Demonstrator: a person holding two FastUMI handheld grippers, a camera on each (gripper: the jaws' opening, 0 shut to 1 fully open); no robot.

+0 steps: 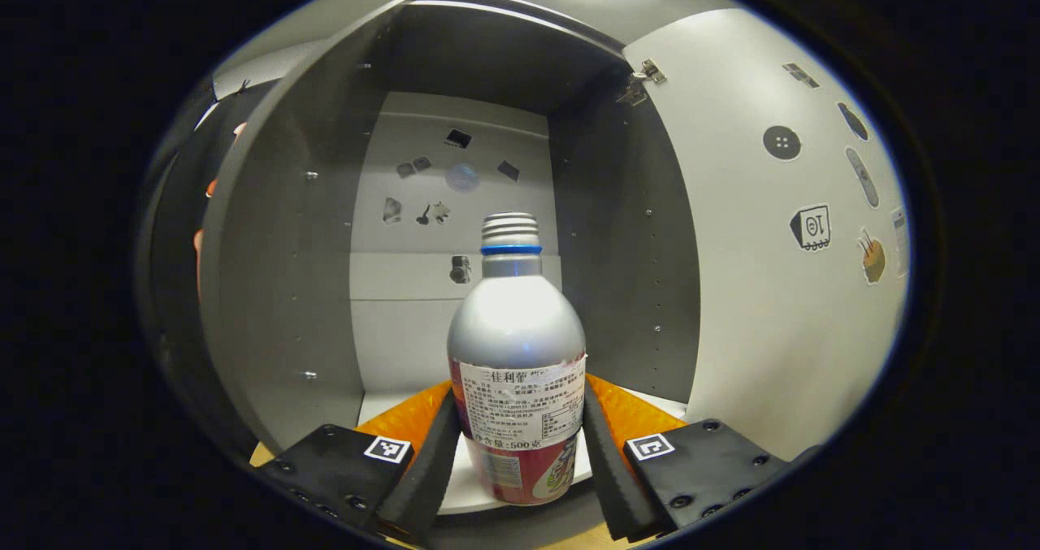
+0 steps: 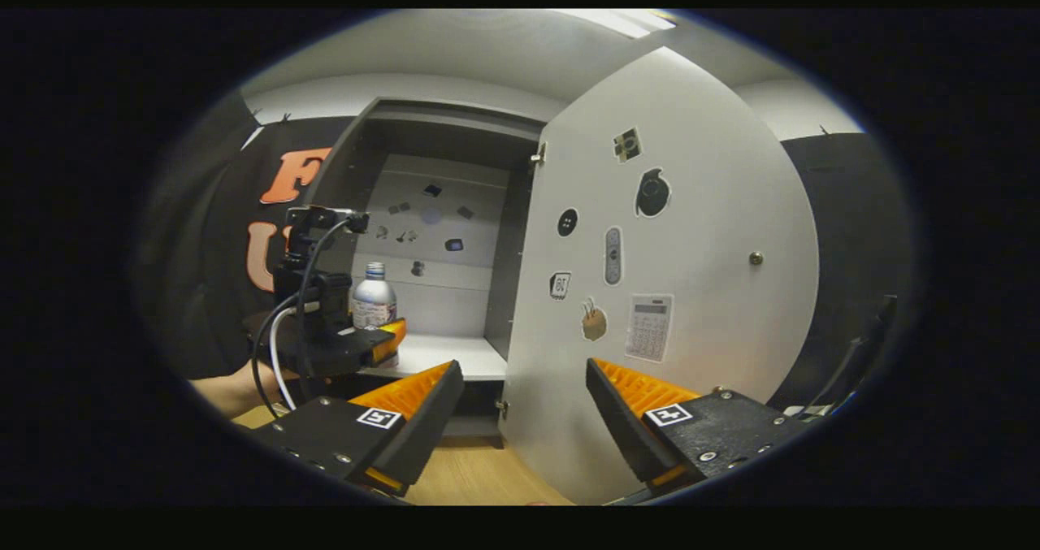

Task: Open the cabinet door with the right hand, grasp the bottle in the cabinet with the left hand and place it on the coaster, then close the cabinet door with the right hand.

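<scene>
A silver bottle (image 1: pixel 516 347) with a threaded neck, a blue ring and a paper label stands at the front edge of the cabinet shelf (image 1: pixel 382 408). My left gripper (image 1: pixel 517 440) is shut on the bottle's lower body, one finger pressing each side. In the right gripper view the same bottle (image 2: pixel 372 296) shows inside the open cabinet, with the left gripper (image 2: pixel 382 339) and a hand around it. The white cabinet door (image 2: pixel 691 274) is swung wide open to the right. My right gripper (image 2: pixel 520 387) stands open in front of the door's hinge-side lower edge, holding nothing.
Several stickers dot the door's inner face (image 1: pixel 780 233) and the cabinet's back wall (image 1: pixel 455 201). A small knob (image 2: pixel 756 257) sits on the door. A wooden tabletop (image 2: pixel 479 473) lies below the cabinet. The grey cabinet side walls (image 1: pixel 276 290) close in on both sides of the bottle.
</scene>
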